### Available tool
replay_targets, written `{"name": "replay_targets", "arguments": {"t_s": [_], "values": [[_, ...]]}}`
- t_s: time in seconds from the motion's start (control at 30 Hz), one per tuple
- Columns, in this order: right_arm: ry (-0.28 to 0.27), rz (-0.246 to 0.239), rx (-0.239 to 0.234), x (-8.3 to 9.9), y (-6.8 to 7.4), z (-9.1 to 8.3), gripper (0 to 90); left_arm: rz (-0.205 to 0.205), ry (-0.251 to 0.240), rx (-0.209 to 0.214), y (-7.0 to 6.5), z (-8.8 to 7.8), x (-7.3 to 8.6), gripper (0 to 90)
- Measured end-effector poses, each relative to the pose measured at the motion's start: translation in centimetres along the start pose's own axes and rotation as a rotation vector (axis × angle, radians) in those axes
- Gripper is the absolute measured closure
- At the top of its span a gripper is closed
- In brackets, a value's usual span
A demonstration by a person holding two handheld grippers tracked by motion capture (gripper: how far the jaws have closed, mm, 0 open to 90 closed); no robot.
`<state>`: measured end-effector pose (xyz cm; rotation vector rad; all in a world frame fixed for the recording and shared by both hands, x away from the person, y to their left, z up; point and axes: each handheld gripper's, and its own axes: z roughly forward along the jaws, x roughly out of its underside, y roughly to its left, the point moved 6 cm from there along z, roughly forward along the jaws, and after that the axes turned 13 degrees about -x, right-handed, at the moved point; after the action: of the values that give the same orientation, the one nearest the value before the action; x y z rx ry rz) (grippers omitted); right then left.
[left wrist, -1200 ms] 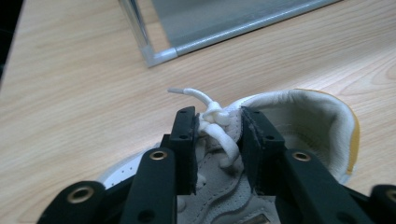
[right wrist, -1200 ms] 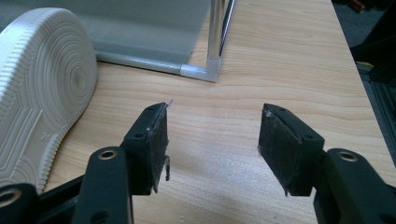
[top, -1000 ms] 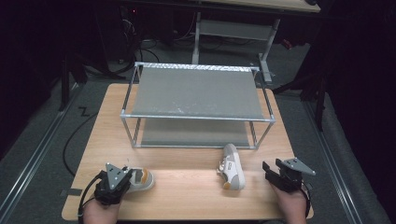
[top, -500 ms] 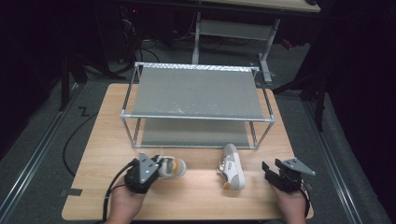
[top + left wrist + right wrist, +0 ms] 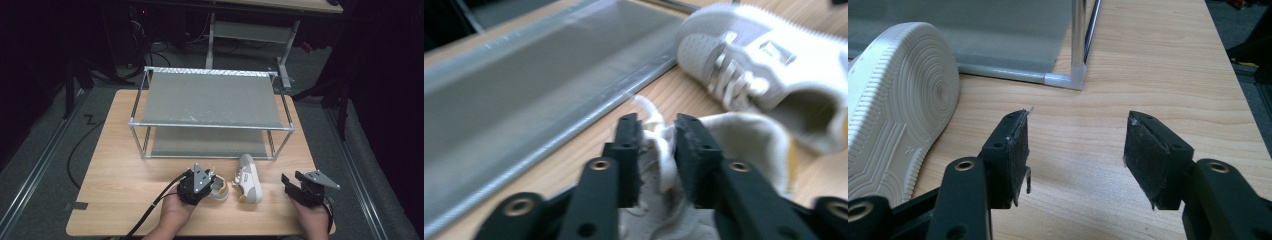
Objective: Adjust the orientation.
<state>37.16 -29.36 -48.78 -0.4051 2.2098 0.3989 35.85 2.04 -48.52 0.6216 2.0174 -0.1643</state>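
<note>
- No word, brand, number or sign can be read in any view.
- The sole of the white shoe (image 5: pixel 895 107) bears ribbed rings and a small raised mark near its edge — too small to make out.
- That shoe's side carries a grey tab — blurred, unreadable.

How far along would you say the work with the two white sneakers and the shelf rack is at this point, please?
Done: the left gripper has brought one white sneaker beside the other sneaker at the table's front. In hand: its jaws, just opening, straddle the sneaker's collar and laces. Left: both sneakers sit on the table, neither on the shelf rack; the right gripper waits open and empty.
</note>
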Motion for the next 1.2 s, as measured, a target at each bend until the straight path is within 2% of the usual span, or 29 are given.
{"name": "replay_targets", "arguments": {"t_s": [0.03,0.07,0.13,0.17,0.23,0.27,0.3,0.33,0.37,0.4,0.43,0.47,0.5,0.53,0.57,0.63,0.67,0.7,0.73,0.77,0.8,0.87,1.0,1.1,1.13,1.17,1.2], "values": [[0.0,0.0,0.0,0.0,0.0,0.0,43.1,-0.023,-0.011,0.005,0.1,-0.3,-0.1,60.8],[0.0,-0.003,-0.001,0.0,0.1,0.0,43.1,-0.033,-0.018,0.003,0.4,-0.7,-0.2,54.1],[0.002,-0.004,-0.002,0.0,0.2,0.0,43.1,-0.063,-0.016,-0.012,1.4,-2.4,0.3,48.6],[0.002,-0.004,-0.002,0.0,0.2,0.0,43.1,-0.063,-0.016,-0.012,1.4,-2.4,0.3,48.6],[0.001,-0.004,-0.002,0.0,0.2,0.0,43.1,-0.079,0.003,-0.038,2.6,-3.5,1.4,49.3],[0.001,-0.003,-0.002,0.0,0.2,0.0,43.1,-0.082,0.057,-0.101,4.0,-4.2,3.0,52.1],[0.001,-0.003,-0.002,0.0,0.2,0.0,43.1,-0.082,0.057,-0.101,4.0,-4.2,3.0,54.7],[-0.001,-0.004,-0.002,0.0,0.3,0.0,43.2,-0.106,0.114,-0.152,5.3,-4.7,4.7,57.8],[-0.001,-0.004,-0.002,0.0,0.3,0.0,43.2,-0.106,0.114,-0.152,5.3,-4.7,4.7,60.7],[-0.001,-0.005,-0.002,-0.1,0.4,0.0,43.2,-0.154,0.171,-0.165,5.9,-4.8,6.1,63.7],[-0.001,-0.009,-0.001,-0.1,0.5,0.0,43.2,-0.173,0.188,-0.163,5.9,-4.7,6.7,66.3],[-0.006,-0.01,-0.002,-0.2,0.6,0.0,43.2,-0.174,0.21,-0.157,5.8,-4.4,7.1,68.7],[-0.006,-0.01,-0.002,-0.2,0.6,0.0,43.2,-0.174,0.21,-0.157,5.8,-4.4,7.1,68.9],[-0.007,-0.012,-0.002,-0.3,0.7,0.0,43.2,-0.16,0.223,-0.155,5.4,-4.0,7.3,68.9],[-0.009,-0.015,-0.003,-0.4,0.8,0.0,43.2,-0.133,0.23,-0.153,4.8,-3.5,7.4,68.6],[-0.008,-0.018,-0.004,-0.4,0.9,0.1,43.2,-0.114,0.227,-0.144,4.1,-2.8,7.1,67.3],[-0.005,-0.021,-0.005,-0.4,0.9,0.2,43.2,-0.103,0.216,-0.158,3.9,-2.3,6.8,67.1],[-0.002,-0.02,-0.007,-0.3,0.8,0.2,43.2,-0.098,0.216,-0.168,4.1,-1.3,6.3,68.5],[-0.002,-0.02,-0.007,-0.3,0.8,0.2,43.2,-0.098,0.216,-0.168,4.1,-1.3,6.3,68.3],[-0.006,-0.018,-0.009,-0.3,0.7,0.1,43.2,-0.106,0.227,-0.173,4.9,0.0,5.8,68.4],[-0.006,-0.018,-0.009,-0.3,0.7,0.1,43.2,-0.106,0.227,-0.173,4.9,0.0,5.8,69.3],[-0.009,-0.018,-0.01,-0.3,0.7,0.0,43.3,-0.111,0.239,-0.188,5.7,1.9,5.3,70.3],[-0.013,-0.017,-0.013,-0.3,0.8,-0.2,43.3,-0.107,0.246,-0.213,6.2,3.9,4.4,69.8],[-0.011,-0.021,-0.016,-0.3,1.0,-0.2,43.3,-0.159,0.218,-0.208,6.3,3.2,4.0,63.8],[-0.01,-0.025,-0.02,-0.2,1.1,-0.2,43.3,-0.164,0.179,-0.182,5.8,1.7,3.7,59.7],[-0.01,-0.025,-0.02,-0.2,1.1,-0.2,43.3,-0.164,0.179,-0.182,5.8,1.7,3.7,57.6],[-0.007,-0.031,-0.024,-0.2,1.3,-0.2,43.3,-0.165,0.13,-0.137,4.7,-0.3,3.1,53.8]]}}
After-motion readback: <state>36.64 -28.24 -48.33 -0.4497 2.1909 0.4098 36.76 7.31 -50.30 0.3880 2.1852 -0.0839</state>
